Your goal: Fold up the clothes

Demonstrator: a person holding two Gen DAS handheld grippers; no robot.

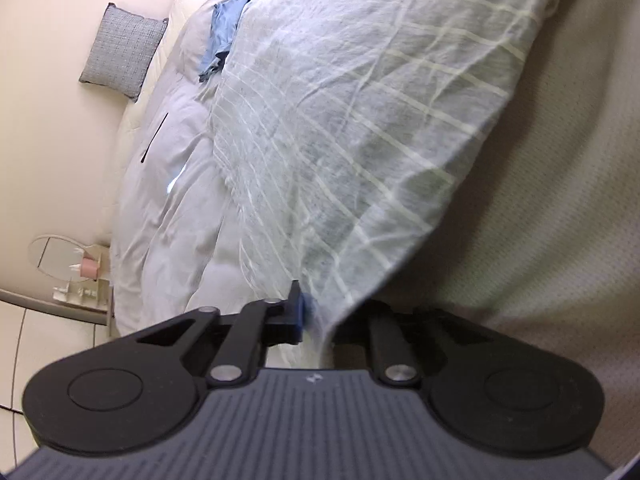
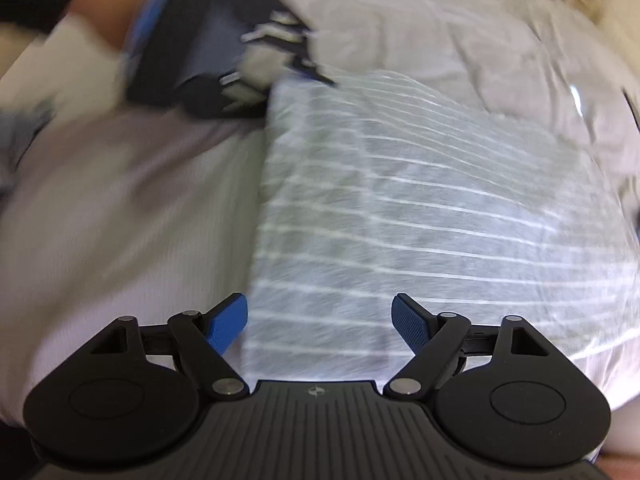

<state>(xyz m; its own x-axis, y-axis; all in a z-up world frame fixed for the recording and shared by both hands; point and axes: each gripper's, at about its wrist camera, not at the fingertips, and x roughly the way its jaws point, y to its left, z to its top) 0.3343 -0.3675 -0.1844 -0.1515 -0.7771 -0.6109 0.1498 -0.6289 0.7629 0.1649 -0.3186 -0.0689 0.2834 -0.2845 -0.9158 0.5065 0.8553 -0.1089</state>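
A pale grey-green cloth with thin light check lines (image 1: 360, 120) lies spread on the bed. One corner of it runs down between the fingers of my left gripper (image 1: 311, 310), which is shut on it; the cloth hides the right finger. In the right wrist view the same cloth (image 2: 420, 200) lies flat with a straight left edge. My right gripper (image 2: 320, 320) hovers over its near edge, open, blue pads wide apart with nothing pinched. The left gripper (image 2: 256, 60) shows blurred at the cloth's far left corner, with a person's hand behind it.
The bed has a rumpled white duvet (image 1: 172, 200). A blue garment (image 1: 228, 32) lies near the headboard end, and a grey pillow (image 1: 120, 56) leans on the wall. A bedside stand with an oval mirror (image 1: 52, 256) and a pink cup (image 1: 90, 268) is beside the bed.
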